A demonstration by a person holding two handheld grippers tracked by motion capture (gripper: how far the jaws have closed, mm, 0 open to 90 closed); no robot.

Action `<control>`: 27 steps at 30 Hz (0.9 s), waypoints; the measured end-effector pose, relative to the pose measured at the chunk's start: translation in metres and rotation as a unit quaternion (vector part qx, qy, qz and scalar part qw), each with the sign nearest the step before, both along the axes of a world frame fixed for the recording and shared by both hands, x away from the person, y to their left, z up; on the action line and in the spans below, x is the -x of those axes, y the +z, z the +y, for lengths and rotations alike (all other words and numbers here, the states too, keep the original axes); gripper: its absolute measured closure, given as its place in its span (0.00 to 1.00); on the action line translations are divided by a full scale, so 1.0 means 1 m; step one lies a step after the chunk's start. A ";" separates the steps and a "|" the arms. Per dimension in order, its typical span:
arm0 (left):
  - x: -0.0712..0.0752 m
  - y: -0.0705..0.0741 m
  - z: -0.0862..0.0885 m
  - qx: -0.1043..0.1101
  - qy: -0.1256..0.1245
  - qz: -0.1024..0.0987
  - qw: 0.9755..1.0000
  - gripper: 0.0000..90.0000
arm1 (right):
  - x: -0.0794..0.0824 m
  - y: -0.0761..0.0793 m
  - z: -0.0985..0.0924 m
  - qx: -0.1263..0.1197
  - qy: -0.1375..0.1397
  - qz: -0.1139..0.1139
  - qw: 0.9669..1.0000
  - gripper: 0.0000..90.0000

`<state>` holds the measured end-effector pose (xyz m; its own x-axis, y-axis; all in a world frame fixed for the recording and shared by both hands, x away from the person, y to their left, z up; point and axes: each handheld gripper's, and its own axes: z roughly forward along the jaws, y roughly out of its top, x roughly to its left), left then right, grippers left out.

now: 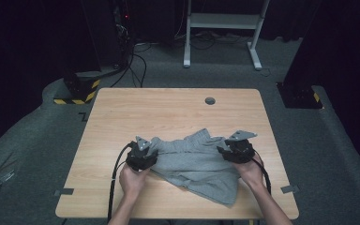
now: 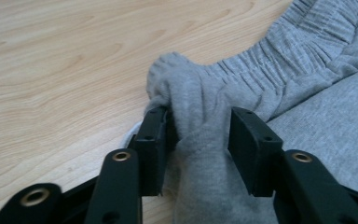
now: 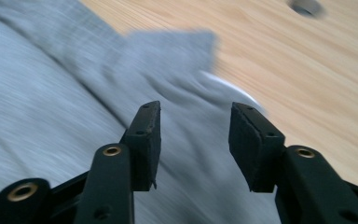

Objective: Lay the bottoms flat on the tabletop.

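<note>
Two claws work a grey garment [image 1: 194, 164] lying rumpled on the wooden table [image 1: 122, 108]. In the left gripper view, the left gripper [image 2: 198, 135] stands part open with a bunched fold of the elastic waistband rising between its jaws, touching the left pad and clear of the right one. In the right gripper view, the right gripper [image 3: 193, 135] hovers part open just above the cloth, gripping nothing, the garment's corner lying just ahead of its tips. Good practice, I judge: close both on the waistband corners before lifting evenly.

bare table [image 1: 168, 105] lies beyond the grey garment [image 1: 192, 164]; a small round grommet [image 1: 210, 101] sits far back.
</note>
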<state>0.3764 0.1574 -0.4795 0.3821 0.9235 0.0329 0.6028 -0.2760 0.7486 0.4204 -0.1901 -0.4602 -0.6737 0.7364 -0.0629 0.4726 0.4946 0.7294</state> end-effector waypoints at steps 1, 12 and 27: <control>0.001 -0.001 0.001 0.003 0.000 0.001 1.000 0.61 | -0.001 0.000 0.008 -0.005 0.011 0.004 1.000 0.59; 0.028 -0.004 0.019 0.034 -0.009 -0.014 0.999 0.49 | -0.027 -0.039 0.086 0.063 0.064 0.061 0.994 0.72; 0.040 -0.016 0.032 0.066 -0.009 -0.013 0.998 0.44 | -0.031 0.007 0.066 0.013 0.032 -0.007 0.999 0.98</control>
